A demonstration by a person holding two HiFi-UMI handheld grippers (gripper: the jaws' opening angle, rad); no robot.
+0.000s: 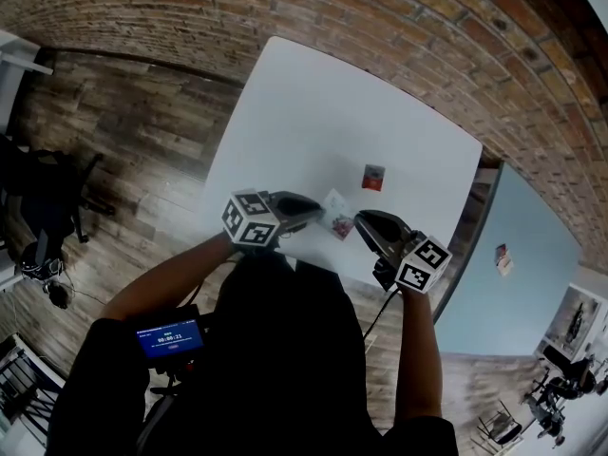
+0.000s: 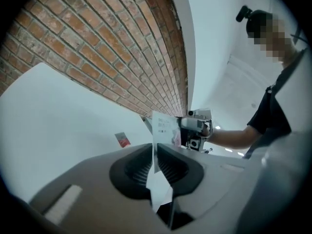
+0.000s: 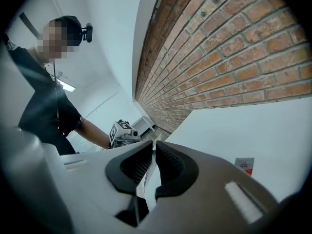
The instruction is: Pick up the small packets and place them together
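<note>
The head view is looking steeply down from above the person onto the white table (image 1: 313,103). Each gripper view is sitting low and close behind its own jaws, with the left gripper (image 1: 318,209) and right gripper (image 1: 359,219) facing each other. All three views are sharing the white packet (image 1: 334,202), red packet (image 1: 373,177) and brick wall (image 1: 285,8).

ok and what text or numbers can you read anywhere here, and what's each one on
"00:00:21": on the blue screen at the person's chest, as best it reads; its other lines are too small.
Held packet: grey print, too blurred to read.
Red packet on the table: white logo, too small.
Marker cube: black-and-white patterns only, no words.
</note>
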